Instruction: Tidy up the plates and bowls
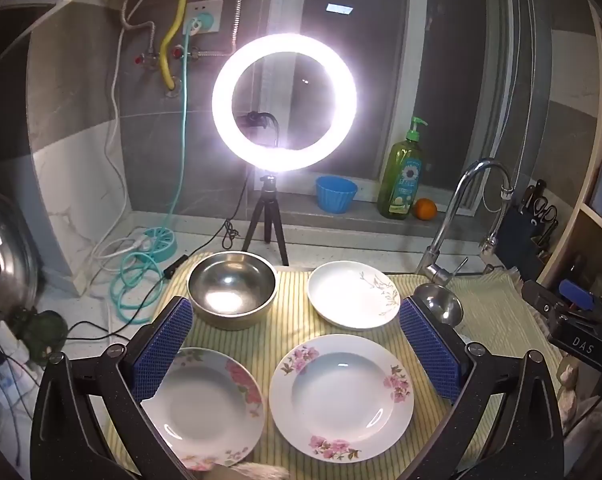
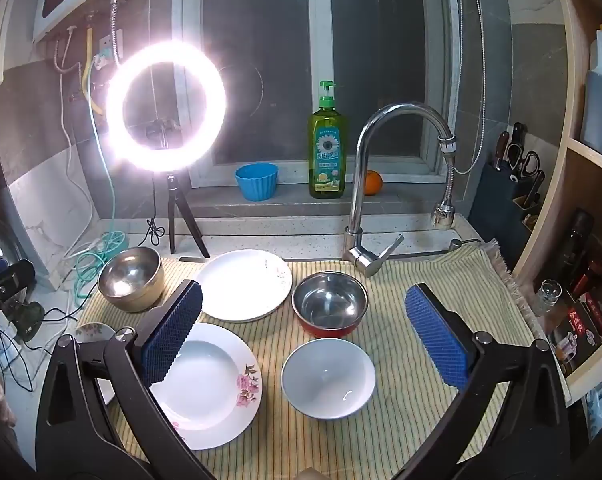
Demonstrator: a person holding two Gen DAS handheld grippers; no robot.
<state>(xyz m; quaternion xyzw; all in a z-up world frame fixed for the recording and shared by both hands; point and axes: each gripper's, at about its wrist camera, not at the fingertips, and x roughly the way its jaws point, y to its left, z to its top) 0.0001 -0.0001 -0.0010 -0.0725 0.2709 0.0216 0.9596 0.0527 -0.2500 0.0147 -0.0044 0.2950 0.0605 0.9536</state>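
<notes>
Left gripper (image 1: pixel 297 340): jaws apart, empty; floral plate (image 1: pixel 341 396) lies just below, between them. Right gripper (image 2: pixel 305 340): jaws apart, empty; white bowl (image 2: pixel 328 378) between them, nearer.

Left gripper (image 1: pixel 297 344) with two black angular finger arms, blue waffle-textured pads (image 1: pixel 163 350), round silver screws at the pivots, faint speckle on the black plastic, right gripper (image 2: pixel 305 340) of the same build, blue pads (image 2: pixel 439 336), black arms
</notes>
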